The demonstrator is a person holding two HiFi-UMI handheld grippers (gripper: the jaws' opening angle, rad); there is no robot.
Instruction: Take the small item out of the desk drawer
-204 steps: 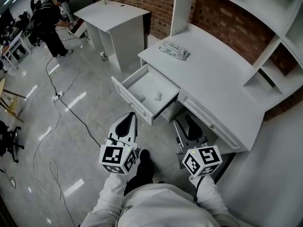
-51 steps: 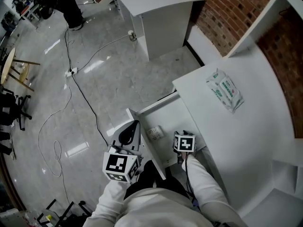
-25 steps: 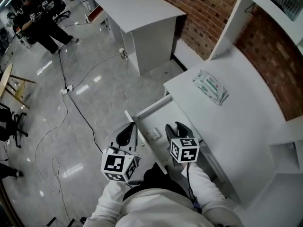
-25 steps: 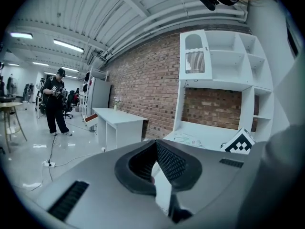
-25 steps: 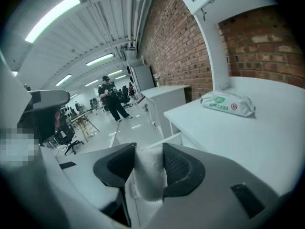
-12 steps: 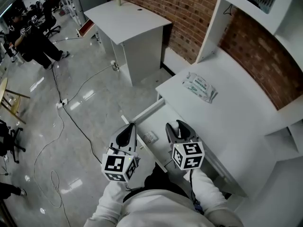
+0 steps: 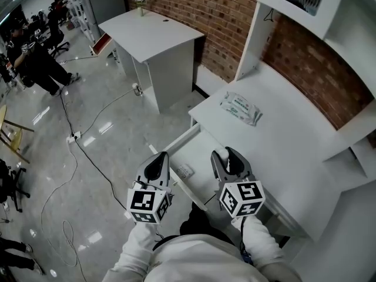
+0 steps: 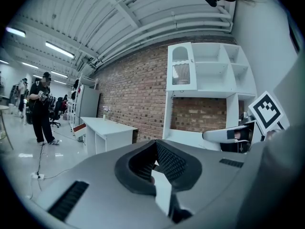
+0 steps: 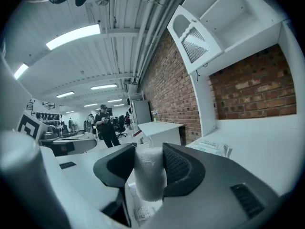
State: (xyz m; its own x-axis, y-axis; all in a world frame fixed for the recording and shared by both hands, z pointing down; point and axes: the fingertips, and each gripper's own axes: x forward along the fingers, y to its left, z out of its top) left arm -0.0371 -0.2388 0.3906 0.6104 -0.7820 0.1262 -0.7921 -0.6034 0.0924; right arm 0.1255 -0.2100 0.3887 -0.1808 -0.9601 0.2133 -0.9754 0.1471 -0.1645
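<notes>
Okay, your right gripper point(image 7: 228, 158) is clamped on the small item point(image 9: 149, 171), a whitish roll pinched between both pads, out of and over the open drawer point(image 7: 194, 150) at the front of the desk point(image 7: 294, 151). Your left gripper point(image 7: 157, 164) hangs just beside the drawer, jaws together, nothing in them. A wipes pack point(image 7: 239, 107) lies on the desk.

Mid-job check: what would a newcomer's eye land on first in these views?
The right tongs stand out first, clamped on a small frosted-white item and held over the open white desk drawer. Beyond them, a white-and-green packet of wipes lies on the white desk top, with a red brick wall behind.
</notes>
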